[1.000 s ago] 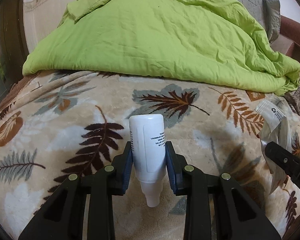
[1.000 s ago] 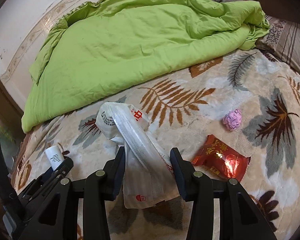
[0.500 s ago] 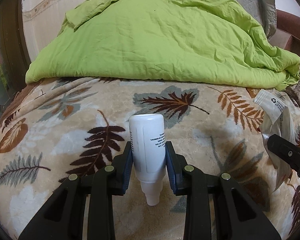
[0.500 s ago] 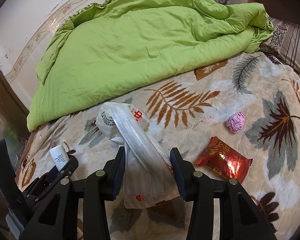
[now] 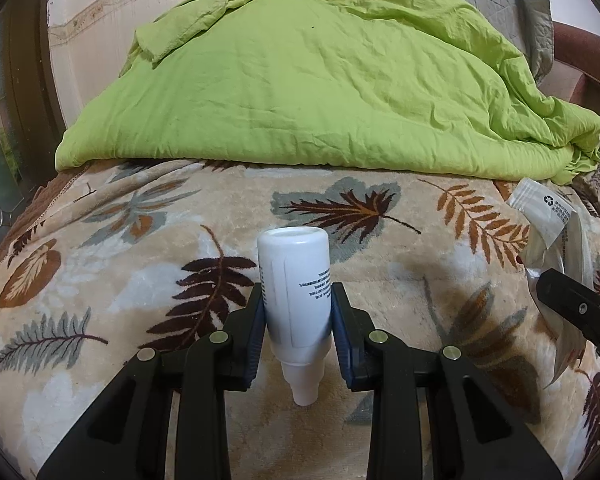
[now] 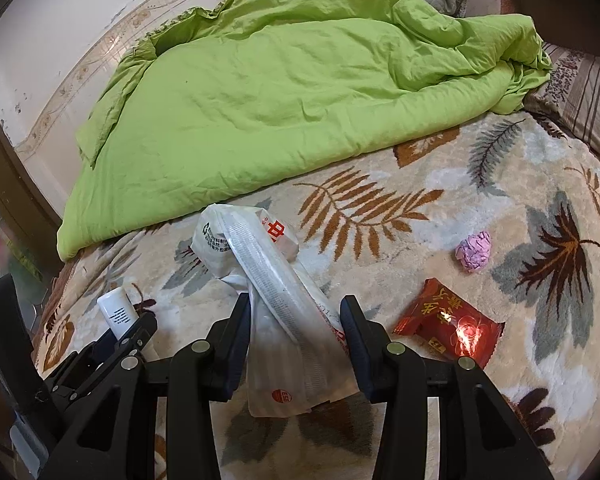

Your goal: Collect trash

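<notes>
One bottle [image 5: 296,292], one white wrapper [image 6: 284,300] gripped; two scraps [image 6: 475,249] loose.

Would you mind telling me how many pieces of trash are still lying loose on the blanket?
2: a red snack wrapper near the right gripper, and a crumpled pink paper ball beyond it. More could be hidden under the green quilt.

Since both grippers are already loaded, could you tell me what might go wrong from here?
1. The white bottle sits tilted between the left gripper's jaws, gripped on its smooth sides; it might slip out.
2. The white plastic wrapper droops loosely from the right gripper; it could slide free.
3. The red snack packet and pink crumpled wad remain on the blanket and could be missed.
</notes>
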The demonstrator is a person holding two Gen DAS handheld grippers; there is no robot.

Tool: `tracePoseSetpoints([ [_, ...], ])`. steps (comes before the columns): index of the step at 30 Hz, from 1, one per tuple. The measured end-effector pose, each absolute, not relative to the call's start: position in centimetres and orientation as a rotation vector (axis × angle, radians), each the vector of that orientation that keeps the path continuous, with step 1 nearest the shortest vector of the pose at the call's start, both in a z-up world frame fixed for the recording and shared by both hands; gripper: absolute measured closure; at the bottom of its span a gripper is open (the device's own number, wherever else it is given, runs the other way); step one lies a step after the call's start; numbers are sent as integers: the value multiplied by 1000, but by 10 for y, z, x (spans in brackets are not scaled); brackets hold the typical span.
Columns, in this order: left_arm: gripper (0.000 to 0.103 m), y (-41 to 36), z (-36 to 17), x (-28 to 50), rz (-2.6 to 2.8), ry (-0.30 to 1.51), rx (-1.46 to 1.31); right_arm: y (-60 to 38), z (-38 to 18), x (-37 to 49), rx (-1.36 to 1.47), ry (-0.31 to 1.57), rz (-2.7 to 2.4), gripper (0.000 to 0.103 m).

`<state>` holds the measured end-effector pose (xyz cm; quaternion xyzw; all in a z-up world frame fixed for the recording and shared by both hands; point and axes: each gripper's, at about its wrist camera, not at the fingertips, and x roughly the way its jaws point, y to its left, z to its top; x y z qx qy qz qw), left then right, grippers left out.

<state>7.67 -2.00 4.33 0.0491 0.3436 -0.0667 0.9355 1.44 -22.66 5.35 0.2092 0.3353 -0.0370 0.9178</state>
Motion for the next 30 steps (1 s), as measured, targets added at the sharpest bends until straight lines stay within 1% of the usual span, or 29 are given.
tracePoseSetpoints([
  [11, 73, -22, 44, 76, -131, 696, 107, -227, 53, 16, 445, 701, -60, 55],
  [30, 73, -25, 54, 65, -119, 649, 126, -225, 65, 10, 431, 665, -30, 55],
])
